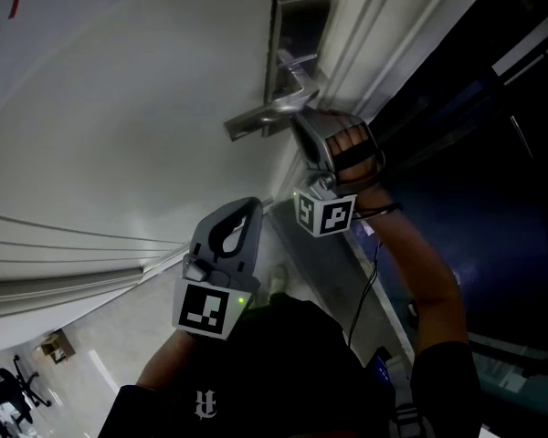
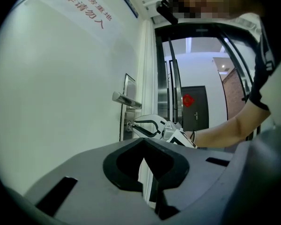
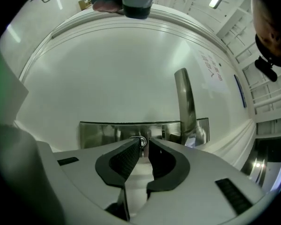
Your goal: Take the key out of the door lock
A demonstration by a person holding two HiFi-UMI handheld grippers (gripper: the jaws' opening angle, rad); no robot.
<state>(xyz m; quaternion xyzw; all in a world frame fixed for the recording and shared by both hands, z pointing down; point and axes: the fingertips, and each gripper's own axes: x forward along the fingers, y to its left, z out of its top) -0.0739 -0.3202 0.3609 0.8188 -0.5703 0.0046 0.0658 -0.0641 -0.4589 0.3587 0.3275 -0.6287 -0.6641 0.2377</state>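
The white door carries a steel lock plate (image 1: 297,26) with a lever handle (image 1: 260,119). My right gripper (image 1: 299,124) reaches under the handle at the keyhole. In the right gripper view its jaws stand almost together, and the small silver key (image 3: 142,142) is pinched between the tips (image 3: 143,145) against the plate (image 3: 103,132). The left gripper view shows the same tips meeting on the key (image 2: 129,124) below the handle (image 2: 124,99). My left gripper (image 1: 247,210) hangs lower and away from the door, shut and holding nothing (image 2: 143,140).
A dark glass panel and frame (image 1: 475,126) run along the door's right edge. A notice with red characters (image 2: 86,13) is stuck high on the door. On the floor far below stand an office chair (image 1: 14,386) and a small box (image 1: 57,345).
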